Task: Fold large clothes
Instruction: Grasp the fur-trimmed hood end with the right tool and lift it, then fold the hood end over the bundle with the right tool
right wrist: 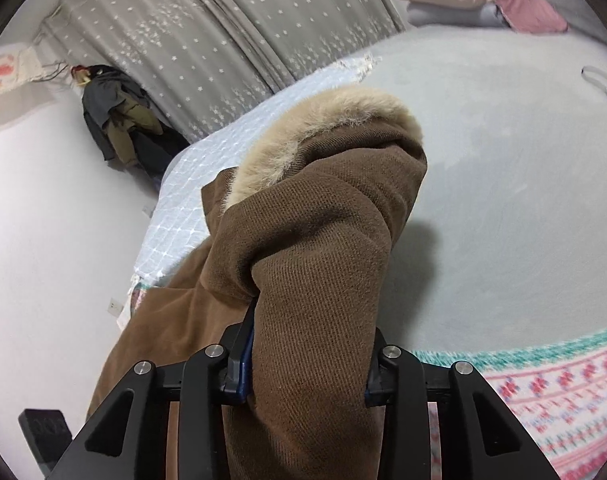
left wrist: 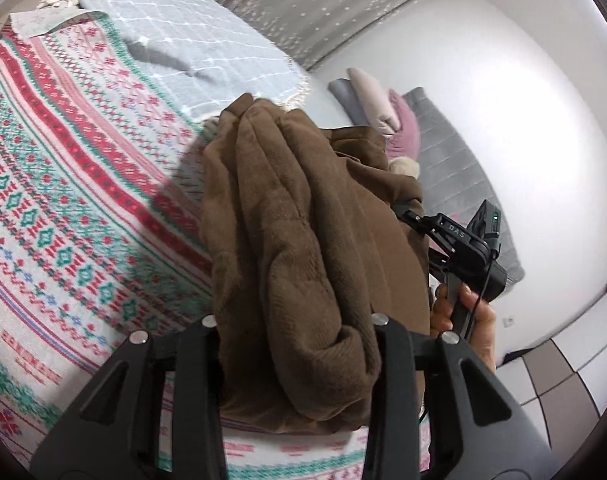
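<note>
i have the left gripper [left wrist: 299, 344] and right gripper [right wrist: 303, 360] both clamped on the brown coat [left wrist: 303, 240] above the bed [left wrist: 63, 200], and its thick bunched cloth could slip free.

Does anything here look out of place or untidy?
Mainly the brown coat: it hangs bunched, not flat, between the left gripper and right gripper, both clamped on it. Dark clothes also lie heaped by the curtain.

Brown coat [right wrist: 311, 264] of matt, finely ribbed woven cloth, trimmed with fluffy beige fur [right wrist: 323, 128]; knitted patterned blanket [left wrist: 63, 200]; matt black plastic left gripper [left wrist: 299, 344] with shiny metal pins
</note>
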Demonstrator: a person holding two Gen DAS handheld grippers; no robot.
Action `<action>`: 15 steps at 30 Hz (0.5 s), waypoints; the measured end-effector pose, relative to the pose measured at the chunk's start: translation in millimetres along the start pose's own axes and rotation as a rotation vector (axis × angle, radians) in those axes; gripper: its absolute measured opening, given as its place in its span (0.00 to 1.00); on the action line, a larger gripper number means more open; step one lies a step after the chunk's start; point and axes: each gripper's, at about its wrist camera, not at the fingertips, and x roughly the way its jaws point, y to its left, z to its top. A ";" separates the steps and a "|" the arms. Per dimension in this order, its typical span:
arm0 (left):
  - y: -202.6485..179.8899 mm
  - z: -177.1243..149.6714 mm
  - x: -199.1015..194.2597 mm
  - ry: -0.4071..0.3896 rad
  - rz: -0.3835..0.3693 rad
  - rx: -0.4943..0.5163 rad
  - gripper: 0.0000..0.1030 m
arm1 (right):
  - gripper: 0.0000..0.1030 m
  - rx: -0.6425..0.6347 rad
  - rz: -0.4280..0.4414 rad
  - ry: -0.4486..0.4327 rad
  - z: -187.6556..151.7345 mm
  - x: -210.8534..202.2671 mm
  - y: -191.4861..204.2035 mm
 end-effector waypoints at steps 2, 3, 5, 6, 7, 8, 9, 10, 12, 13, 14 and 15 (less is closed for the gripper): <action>-12.8 -4.5 -4.7 0.003 -0.028 0.019 0.35 | 0.36 -0.023 -0.023 -0.020 -1.3 -23.7 8.4; -21.8 -7.8 -7.5 0.004 -0.040 0.035 0.35 | 0.35 -0.036 -0.034 -0.029 -1.9 -39.2 11.9; -45.4 -15.7 -16.3 0.003 -0.059 0.080 0.35 | 0.35 -0.050 -0.056 -0.046 -4.4 -65.0 15.0; -57.2 -20.5 -21.1 0.005 -0.064 0.098 0.35 | 0.35 -0.057 -0.065 -0.055 -6.1 -80.6 15.8; -66.6 -24.0 -24.8 0.009 -0.067 0.111 0.35 | 0.35 -0.059 -0.071 -0.066 -8.3 -96.2 15.7; -78.3 -28.6 -30.0 0.014 -0.071 0.128 0.35 | 0.35 -0.059 -0.074 -0.076 -10.4 -110.2 14.7; -87.4 -31.3 -33.7 0.019 -0.071 0.142 0.35 | 0.35 -0.056 -0.077 -0.086 -12.7 -125.2 13.5; -99.1 -35.3 -40.8 0.026 -0.068 0.163 0.35 | 0.35 -0.053 -0.077 -0.095 -15.3 -138.8 12.4; -113.7 -39.1 -53.9 0.035 -0.059 0.190 0.35 | 0.35 -0.046 -0.078 -0.108 -21.1 -162.2 11.3; -121.7 -43.0 -63.6 0.038 -0.049 0.205 0.35 | 0.35 -0.045 -0.075 -0.113 -24.2 -170.3 11.3; -128.7 -47.6 -74.5 0.037 -0.034 0.224 0.35 | 0.35 -0.046 -0.069 -0.119 -28.6 -180.2 14.4; -132.4 -49.5 -80.8 0.036 -0.024 0.235 0.35 | 0.35 -0.049 -0.063 -0.122 -31.5 -186.2 17.9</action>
